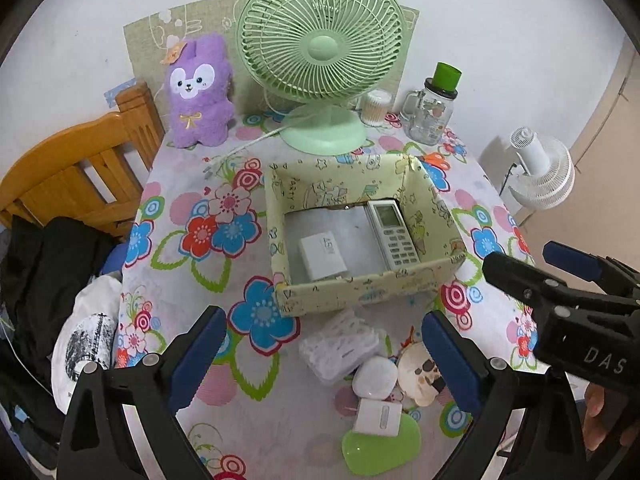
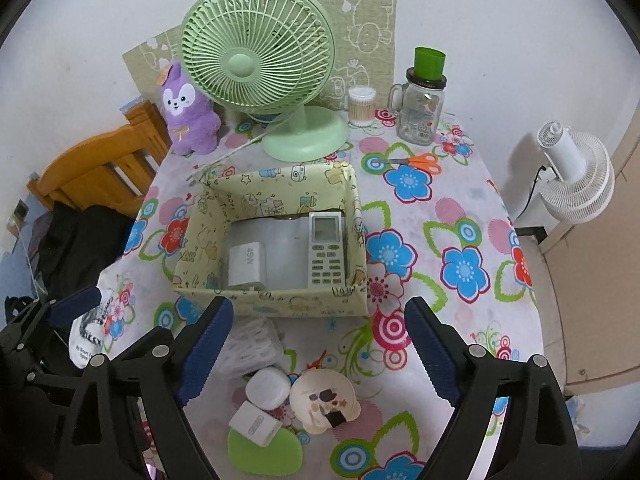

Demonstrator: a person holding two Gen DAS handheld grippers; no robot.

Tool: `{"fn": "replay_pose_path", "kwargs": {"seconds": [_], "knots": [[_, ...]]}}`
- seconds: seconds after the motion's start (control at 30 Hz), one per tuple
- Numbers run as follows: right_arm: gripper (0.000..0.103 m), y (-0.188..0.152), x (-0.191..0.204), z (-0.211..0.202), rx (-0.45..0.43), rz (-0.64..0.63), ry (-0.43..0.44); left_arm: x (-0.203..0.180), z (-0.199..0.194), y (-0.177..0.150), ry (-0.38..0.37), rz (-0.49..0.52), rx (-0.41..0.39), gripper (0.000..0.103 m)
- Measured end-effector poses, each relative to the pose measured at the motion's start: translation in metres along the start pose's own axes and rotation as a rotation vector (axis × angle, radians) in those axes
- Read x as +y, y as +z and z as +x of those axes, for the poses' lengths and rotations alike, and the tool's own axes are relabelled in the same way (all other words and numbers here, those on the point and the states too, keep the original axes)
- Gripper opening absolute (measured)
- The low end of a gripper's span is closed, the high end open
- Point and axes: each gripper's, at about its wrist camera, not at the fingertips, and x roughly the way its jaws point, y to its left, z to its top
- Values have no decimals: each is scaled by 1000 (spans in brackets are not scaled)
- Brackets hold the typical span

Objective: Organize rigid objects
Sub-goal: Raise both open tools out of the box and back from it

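Both grippers, left gripper and right gripper, spread empty over bare tablecloth before box

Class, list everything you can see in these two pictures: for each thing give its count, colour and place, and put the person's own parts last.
Box: one, pale yellow print, table centre.
Remote: one, white, inside box, right side.
Charger: one, white, inside box, left side.
Desk fan: one, green, behind box.
Plush toy: one, purple, back left.
Glass jar: one, clear, green cup on its lid, back right.
Cotton swab tub: one, clear, beside jar.
Scissors: one, orange, right of box.
Small items: several, white, cream, green, near edge.
Chair: one, wooden, left.
Floor fan: one, white, right.
Left claw: open, empty.
Right claw: open, empty.
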Motion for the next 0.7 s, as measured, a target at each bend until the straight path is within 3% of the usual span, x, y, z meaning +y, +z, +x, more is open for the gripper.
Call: {"fn": "replay_pose_path", "kwargs": {"seconds": [0.33, 0.7], "knots": [[89, -23, -5, -5, -28, -8, 10, -4, 2, -22, 7, 33, 2, 99], [89, -44, -5, 15, 15, -140, 54, -13, 23, -41, -10, 54, 31, 99]]}}
